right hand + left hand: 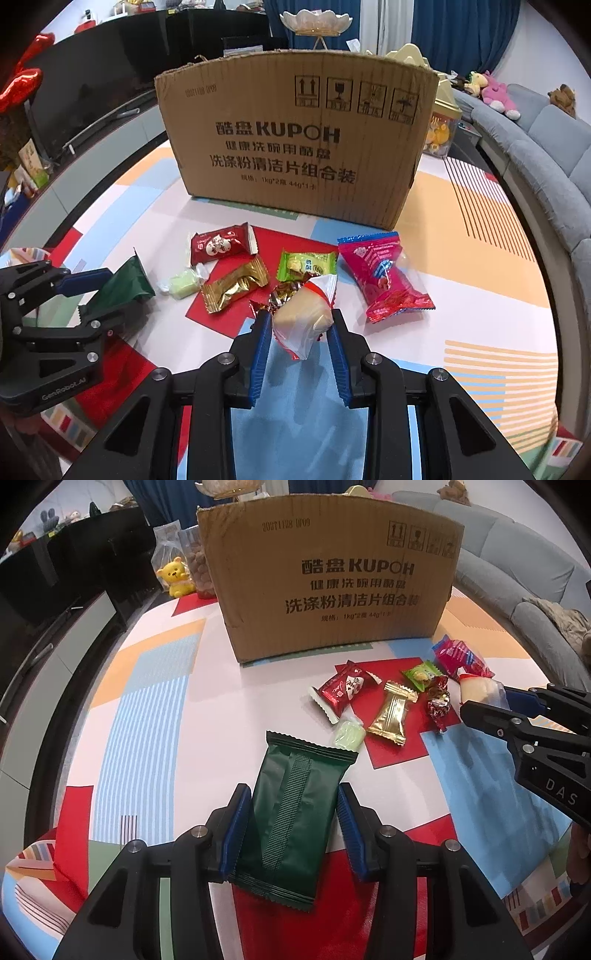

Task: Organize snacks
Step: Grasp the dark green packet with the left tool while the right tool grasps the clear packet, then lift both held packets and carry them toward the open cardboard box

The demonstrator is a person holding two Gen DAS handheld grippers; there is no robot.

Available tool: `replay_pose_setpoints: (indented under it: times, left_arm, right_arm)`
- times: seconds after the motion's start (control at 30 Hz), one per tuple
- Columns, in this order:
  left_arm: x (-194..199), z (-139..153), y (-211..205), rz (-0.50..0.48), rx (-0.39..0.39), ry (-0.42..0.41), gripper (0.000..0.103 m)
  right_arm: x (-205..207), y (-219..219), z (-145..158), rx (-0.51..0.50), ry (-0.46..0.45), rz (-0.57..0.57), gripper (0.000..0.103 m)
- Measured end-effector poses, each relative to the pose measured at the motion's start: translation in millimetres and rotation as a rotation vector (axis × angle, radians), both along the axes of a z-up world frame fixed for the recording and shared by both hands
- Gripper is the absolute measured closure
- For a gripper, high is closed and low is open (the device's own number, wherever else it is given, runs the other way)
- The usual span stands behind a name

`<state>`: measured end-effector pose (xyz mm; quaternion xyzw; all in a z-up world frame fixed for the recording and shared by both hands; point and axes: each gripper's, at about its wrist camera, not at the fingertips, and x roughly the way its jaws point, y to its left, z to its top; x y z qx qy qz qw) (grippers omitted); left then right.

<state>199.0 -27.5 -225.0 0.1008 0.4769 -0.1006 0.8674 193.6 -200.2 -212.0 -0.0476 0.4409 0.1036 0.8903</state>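
Both grippers are gripping a snack, so the pick-up step looks done for this pair. The left gripper [293,814] is clamping the dark green snack packet [295,808] at the lower centre of the left wrist view, its blue pads pressing both long edges. The right gripper [297,334] is squeezing a pale cake in a clear, red-edged wrapper [303,319] at the centre of the right wrist view. The remaining wrapped snacks, among them the gold packet [234,288] and the pink bag [382,275], are lying on the patterned tablecloth [480,258] just in front of the cardboard box [295,147]. Next, each load probably needs lifting over the box's tall rim before being let go.
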Motion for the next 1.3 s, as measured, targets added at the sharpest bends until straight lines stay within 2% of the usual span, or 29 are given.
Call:
replay_pose_setpoints:
  times: [0.47, 1.3]
  left_arm:
    - [-7, 21, 0, 0.015, -0.009, -0.034, 0.056]
    - [-20, 73, 1, 0.061, -0.031, -0.105, 0.056]
  right_arm:
    - [-7, 0, 18, 0.002, -0.047, 0.002, 0.071]
    - [-23, 0, 71, 0.021, -0.159, -0.004, 0.071]
